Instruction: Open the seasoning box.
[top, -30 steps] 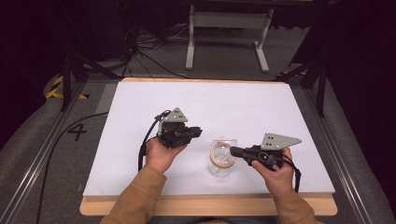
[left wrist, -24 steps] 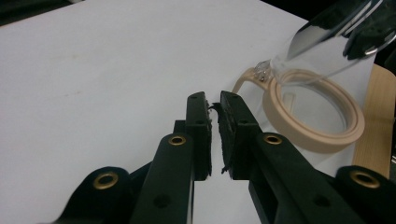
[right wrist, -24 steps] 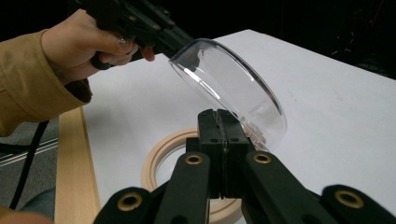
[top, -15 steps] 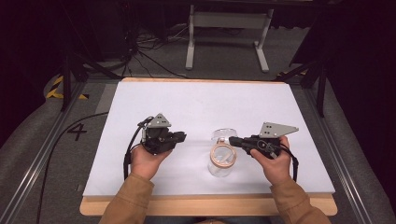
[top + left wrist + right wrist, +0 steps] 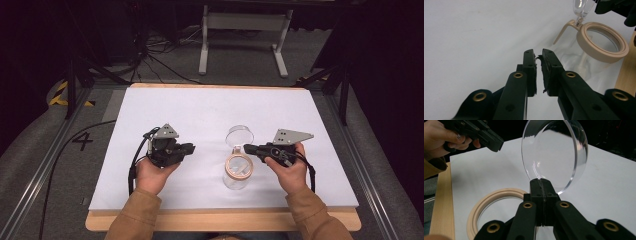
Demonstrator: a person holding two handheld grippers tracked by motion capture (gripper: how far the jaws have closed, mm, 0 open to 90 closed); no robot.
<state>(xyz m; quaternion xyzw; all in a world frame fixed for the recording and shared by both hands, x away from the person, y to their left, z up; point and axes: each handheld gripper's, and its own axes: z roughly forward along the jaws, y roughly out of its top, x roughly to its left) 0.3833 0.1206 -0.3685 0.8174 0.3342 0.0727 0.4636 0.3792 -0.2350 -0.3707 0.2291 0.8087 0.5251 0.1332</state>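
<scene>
- High view: right tongs (image 5: 247, 148) are pinching the clear lid (image 5: 239, 135) by its rim, holding it upright just above the beige-rimmed jar (image 5: 238, 169) on the white tabletop (image 5: 200, 115). Left tongs (image 5: 191, 148) are idling well apart, holding nothing.
- Left gripper view: left tongs (image 5: 538, 55) are sitting at a narrow gap, nothing between; the jar (image 5: 602, 42) is standing open.
- Right gripper view: right tongs (image 5: 541, 182) are clamping the lid (image 5: 554, 153). Lid looks already off; setting it down is likely remaining.
</scene>
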